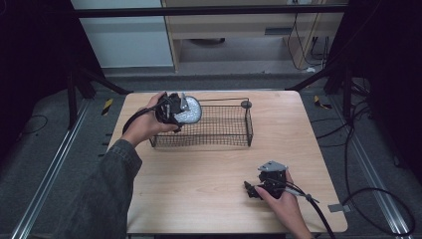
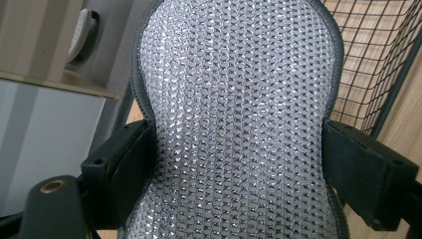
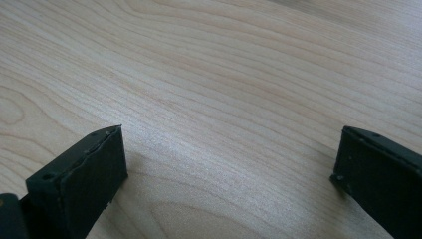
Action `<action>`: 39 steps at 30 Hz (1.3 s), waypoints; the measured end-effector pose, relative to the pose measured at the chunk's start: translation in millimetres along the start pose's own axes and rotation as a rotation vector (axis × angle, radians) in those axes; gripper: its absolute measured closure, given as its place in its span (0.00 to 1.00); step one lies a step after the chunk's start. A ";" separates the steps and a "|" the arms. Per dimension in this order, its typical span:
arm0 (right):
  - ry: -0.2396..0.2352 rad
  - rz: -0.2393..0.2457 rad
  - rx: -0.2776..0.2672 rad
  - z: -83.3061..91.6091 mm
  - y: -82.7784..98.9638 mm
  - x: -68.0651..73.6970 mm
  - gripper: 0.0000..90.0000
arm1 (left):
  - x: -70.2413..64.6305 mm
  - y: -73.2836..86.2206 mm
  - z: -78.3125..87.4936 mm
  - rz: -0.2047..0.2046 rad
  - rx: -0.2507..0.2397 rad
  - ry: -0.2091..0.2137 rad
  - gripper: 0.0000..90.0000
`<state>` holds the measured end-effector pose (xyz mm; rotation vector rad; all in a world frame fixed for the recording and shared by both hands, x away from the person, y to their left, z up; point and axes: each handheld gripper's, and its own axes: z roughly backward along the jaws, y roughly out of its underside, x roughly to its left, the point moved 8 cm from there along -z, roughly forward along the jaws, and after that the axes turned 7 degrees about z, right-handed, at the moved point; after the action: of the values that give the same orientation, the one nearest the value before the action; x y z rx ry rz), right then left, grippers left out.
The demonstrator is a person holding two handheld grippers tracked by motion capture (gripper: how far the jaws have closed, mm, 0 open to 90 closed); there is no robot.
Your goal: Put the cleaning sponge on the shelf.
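A silvery, glittering mesh pad [image 1: 192, 114] with a dark rim hangs over the left rear corner of a black wire basket [image 1: 219, 144]. My left gripper [image 1: 183, 111] is shut on it. In the left gripper view both black jaws press against the narrow waist of the pad [image 2: 239, 99], around my left gripper [image 2: 239, 159], and the basket's wire wall [image 2: 378, 59] shows behind at the right. My right gripper [image 1: 251, 190] rests low on the wooden table near the front right, held by a hand. In the right gripper view my right gripper [image 3: 229, 149] stands open, with bare wood between its jaws.
A small dark round disc [image 1: 246, 104] sits at the basket's right rear corner. The light wooden table [image 1: 199, 194] ends in edges on all sides, over grey floor. Cables [image 1: 378, 199] lie on the floor at the right. Dark stand legs [image 1: 99, 79] stand behind the table.
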<state>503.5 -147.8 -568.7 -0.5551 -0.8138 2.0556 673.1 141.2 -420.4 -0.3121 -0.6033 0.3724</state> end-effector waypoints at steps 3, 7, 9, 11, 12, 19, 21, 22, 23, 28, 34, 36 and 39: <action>0.000 0.000 0.000 0.0 0.0 0.0 0.01 | 2.3 1.7 -5.0 0.003 0.005 0.006 0.16; 0.001 0.001 0.000 0.1 0.0 -0.1 0.01 | 2.9 3.1 -11.7 0.017 0.003 0.020 0.16; 0.001 0.001 0.000 0.0 0.0 -0.1 0.01 | 3.2 3.4 -14.2 0.014 0.004 0.023 0.16; 0.001 0.001 0.000 0.1 0.1 -0.1 0.01 | 3.3 3.4 -16.0 0.015 0.003 0.026 0.16; 0.002 0.002 0.000 0.2 0.1 -0.2 0.01 | 3.6 3.6 -16.4 0.010 0.008 0.027 0.16; 0.002 0.002 -0.001 0.2 0.1 -0.1 0.01 | 3.8 4.2 -22.9 0.017 0.009 0.040 0.15; 0.002 0.002 0.000 0.2 0.1 -0.1 0.01 | 3.7 4.6 -25.2 0.019 0.010 0.043 0.15; 0.002 0.000 0.000 0.2 0.1 0.0 0.01 | 3.5 5.1 -26.3 0.018 0.012 0.043 0.15; 0.002 0.002 -0.001 0.2 0.0 -0.2 0.01 | 3.7 6.0 -26.8 0.016 0.022 0.046 0.15; 0.002 0.003 -0.001 0.3 0.1 -0.1 0.01 | 4.1 6.2 -28.0 0.023 0.015 0.050 0.15; 0.002 0.003 -0.002 0.3 0.1 -0.2 0.01 | 2.7 6.6 -28.6 0.015 0.023 0.055 0.15; 0.002 0.003 -0.002 0.3 0.1 -0.2 0.01 | 2.3 6.9 -30.2 0.021 0.019 0.056 0.15; 0.002 0.003 -0.001 0.3 0.2 -0.1 0.01 | 2.0 7.4 -31.1 0.027 0.022 0.062 0.14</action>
<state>503.2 -148.2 -568.6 -0.5591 -0.8136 2.0568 691.5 143.1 -446.6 -0.3103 -0.5344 0.3938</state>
